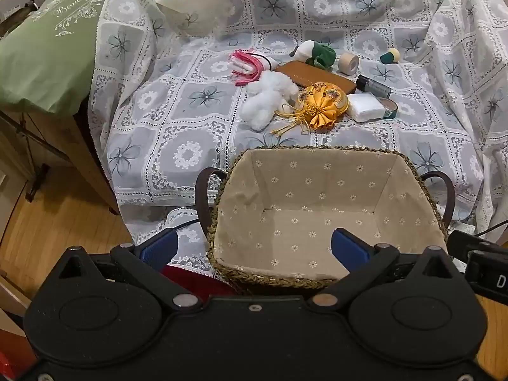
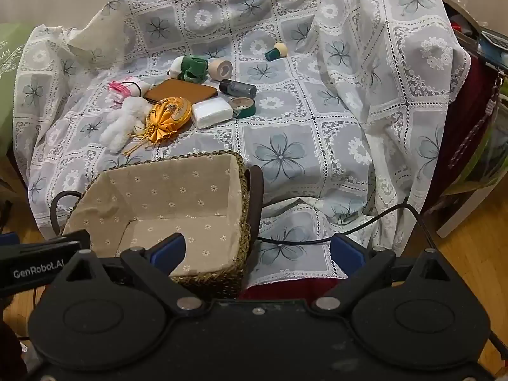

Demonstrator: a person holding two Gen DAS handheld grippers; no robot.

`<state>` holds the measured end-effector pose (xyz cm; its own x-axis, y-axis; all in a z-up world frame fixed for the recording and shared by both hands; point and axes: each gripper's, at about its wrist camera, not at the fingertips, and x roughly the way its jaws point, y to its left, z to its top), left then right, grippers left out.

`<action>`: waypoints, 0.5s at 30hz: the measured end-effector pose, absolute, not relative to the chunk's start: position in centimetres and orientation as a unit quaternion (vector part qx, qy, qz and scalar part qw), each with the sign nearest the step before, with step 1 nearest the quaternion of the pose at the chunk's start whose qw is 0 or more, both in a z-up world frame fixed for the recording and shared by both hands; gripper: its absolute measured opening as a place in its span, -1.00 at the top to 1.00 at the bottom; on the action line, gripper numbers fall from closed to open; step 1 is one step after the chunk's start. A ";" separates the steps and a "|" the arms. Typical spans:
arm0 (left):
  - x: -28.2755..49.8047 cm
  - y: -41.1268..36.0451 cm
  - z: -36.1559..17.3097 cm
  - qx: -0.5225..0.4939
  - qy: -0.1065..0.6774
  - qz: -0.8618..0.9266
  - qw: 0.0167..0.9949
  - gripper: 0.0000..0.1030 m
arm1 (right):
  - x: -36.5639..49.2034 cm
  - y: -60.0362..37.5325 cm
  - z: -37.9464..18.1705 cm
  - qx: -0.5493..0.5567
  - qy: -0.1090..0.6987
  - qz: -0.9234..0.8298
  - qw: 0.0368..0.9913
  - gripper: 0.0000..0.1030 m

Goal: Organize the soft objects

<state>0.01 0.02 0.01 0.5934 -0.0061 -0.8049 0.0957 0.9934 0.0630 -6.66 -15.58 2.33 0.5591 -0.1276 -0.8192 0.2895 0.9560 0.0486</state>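
Observation:
A woven basket [image 1: 228, 171] with a beige floral lining stands empty at the near edge of a lace-covered seat; it also shows in the right wrist view [image 2: 244, 190]. Beyond it lie a white fluffy toy [image 1: 266, 100] [image 2: 122, 123], a yellow satin pouch [image 1: 320, 101] [image 2: 170, 116], a white pad [image 1: 365, 106] [image 2: 211, 112], a green-and-white soft thing [image 1: 317, 52] [image 2: 189, 68] and a pink bundle [image 1: 247, 65] [image 2: 120, 90]. My left gripper [image 1: 254, 249] is open over the basket's near rim. My right gripper [image 2: 257, 250] is open, right of the basket.
A brown case [image 1: 314, 76], a tape roll [image 1: 348, 62], a dark bottle [image 1: 373, 85], a green ring [image 1: 389, 108] and a green-and-cream knob [image 1: 390, 55] lie among the soft things. A green pillow [image 1: 47, 47] sits left. A black cable [image 2: 317, 238] crosses the cloth.

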 end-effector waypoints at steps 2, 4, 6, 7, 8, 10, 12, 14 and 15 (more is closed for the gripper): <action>0.0 0.0 0.0 0.049 0.451 -0.030 0.891 -0.93 | -6.7 -15.6 2.4 0.091 0.453 -0.116 0.879 -0.91; 0.0 0.0 0.0 0.048 0.453 -0.032 0.890 -0.93 | -6.7 -15.9 2.3 0.097 0.455 -0.115 0.878 -0.92; -0.1 0.0 0.0 0.049 0.452 -0.034 0.890 -0.93 | -6.5 -15.9 2.3 0.099 0.460 -0.118 0.874 -0.92; -0.1 0.0 0.1 0.050 0.452 -0.036 0.890 -0.93 | -6.4 -16.0 2.3 0.099 0.460 -0.118 0.875 -0.92; -0.2 0.0 0.1 0.050 0.452 -0.037 0.890 -0.93 | -6.4 -15.9 2.4 0.098 0.460 -0.119 0.875 -0.92; -0.2 0.6 -0.5 0.053 0.453 -0.037 0.889 -0.93 | -6.5 -15.7 2.3 0.095 0.458 -0.121 0.875 -0.93; -0.1 0.4 -0.6 0.054 0.453 -0.036 0.889 -0.93 | -6.5 -15.6 2.3 0.094 0.459 -0.121 0.875 -0.93; -0.1 0.1 -0.3 0.052 0.456 -0.032 0.888 -0.93 | -6.5 -15.7 2.3 0.095 0.459 -0.120 0.875 -0.93; 0.0 0.2 -0.3 0.050 0.456 -0.031 0.888 -0.93 | -6.5 -15.7 2.3 0.095 0.459 -0.120 0.875 -0.93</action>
<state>-0.03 0.20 -0.34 0.5829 -0.0092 -0.8125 0.1002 0.9931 0.0606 -6.49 -15.75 2.27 0.5499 -0.1217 -0.8263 0.2967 0.9533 0.0571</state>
